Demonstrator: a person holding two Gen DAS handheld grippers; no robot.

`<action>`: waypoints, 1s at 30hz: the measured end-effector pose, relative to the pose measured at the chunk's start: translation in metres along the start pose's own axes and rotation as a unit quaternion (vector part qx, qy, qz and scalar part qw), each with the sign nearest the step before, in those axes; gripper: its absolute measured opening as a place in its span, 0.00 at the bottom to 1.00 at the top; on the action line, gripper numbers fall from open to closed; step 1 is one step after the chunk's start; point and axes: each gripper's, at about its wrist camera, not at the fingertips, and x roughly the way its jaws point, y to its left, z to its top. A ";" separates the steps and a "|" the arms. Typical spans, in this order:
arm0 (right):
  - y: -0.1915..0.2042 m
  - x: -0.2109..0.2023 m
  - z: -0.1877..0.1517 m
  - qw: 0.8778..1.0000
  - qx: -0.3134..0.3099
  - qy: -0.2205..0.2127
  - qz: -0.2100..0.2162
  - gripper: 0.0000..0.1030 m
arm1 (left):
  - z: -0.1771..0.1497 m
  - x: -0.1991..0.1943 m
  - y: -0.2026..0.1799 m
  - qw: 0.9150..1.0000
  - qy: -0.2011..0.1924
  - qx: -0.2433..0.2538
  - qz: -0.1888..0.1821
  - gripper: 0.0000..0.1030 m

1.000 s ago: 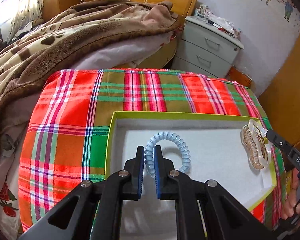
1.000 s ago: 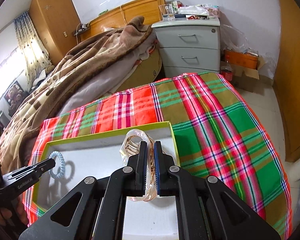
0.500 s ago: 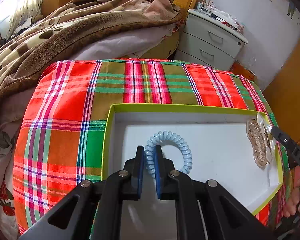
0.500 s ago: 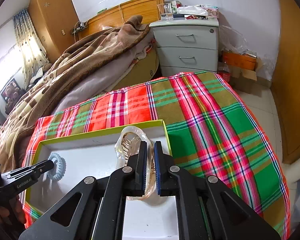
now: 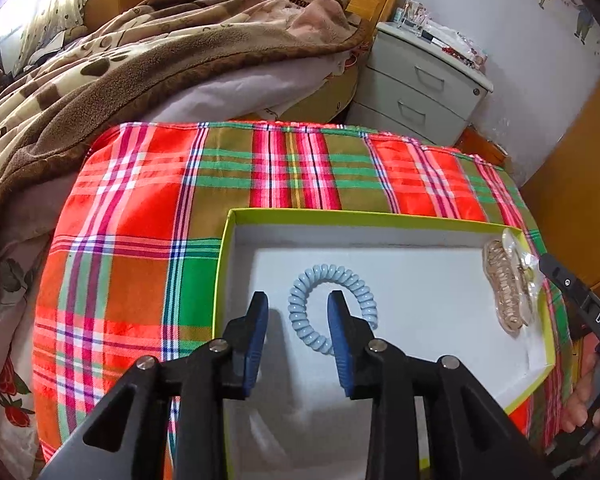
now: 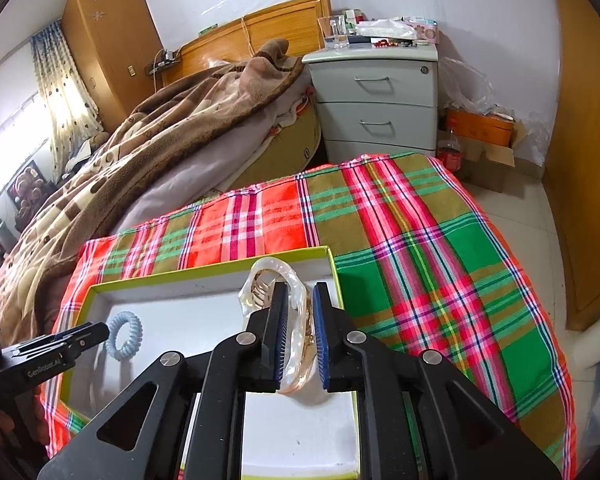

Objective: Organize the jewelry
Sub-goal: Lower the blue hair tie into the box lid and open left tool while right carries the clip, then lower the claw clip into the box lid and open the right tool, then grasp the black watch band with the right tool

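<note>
Shallow box [image 5: 380, 236], white inside with a lime-green rim, sits on a plaid cloth [image 5: 148, 216] of red, green and olive checks; the box is the landmark here.

Left gripper [image 5: 298, 320] hangs over the box's left half, jaws opening, blue pads well parted. Pale blue spiral hair tie [image 5: 332, 304] lies flat on the box floor between the pads; the left pad stands clear of it, the right pad overlaps the coil in the left wrist view, contact cannot be told. Nothing is gripped. The right wrist view shows the same hair tie [image 6: 124, 334] near the box's left wall, with the left gripper's fingertip [image 6: 94, 332] just beside it.

Right gripper [image 6: 300, 320] is at the box's right end, jaws opening, with a narrower gap than the left. Translucent claw hair clip [image 6: 296, 300] with gold-toned teeth lies between the pads, leaning against the box's right wall. The right pad shows a gap from the clip; the left pad looks close to it or touching, hard to say. In the left wrist view the clip [image 5: 508, 284] rests on its side along the right wall, with the right gripper's finger [image 5: 568, 284] just beyond the rim there.

Part of a hand [image 5: 584, 404] shows past the box's right corner.

Behind the box: brown blanket [image 5: 120, 60] on a bed, grey drawer nightstand [image 6: 380, 100].
</note>
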 end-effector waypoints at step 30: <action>0.005 -0.086 -0.107 0.998 -0.031 0.005 0.063 0.27 | -0.137 -0.108 0.036 0.996 -0.069 -0.004 -0.055 0.41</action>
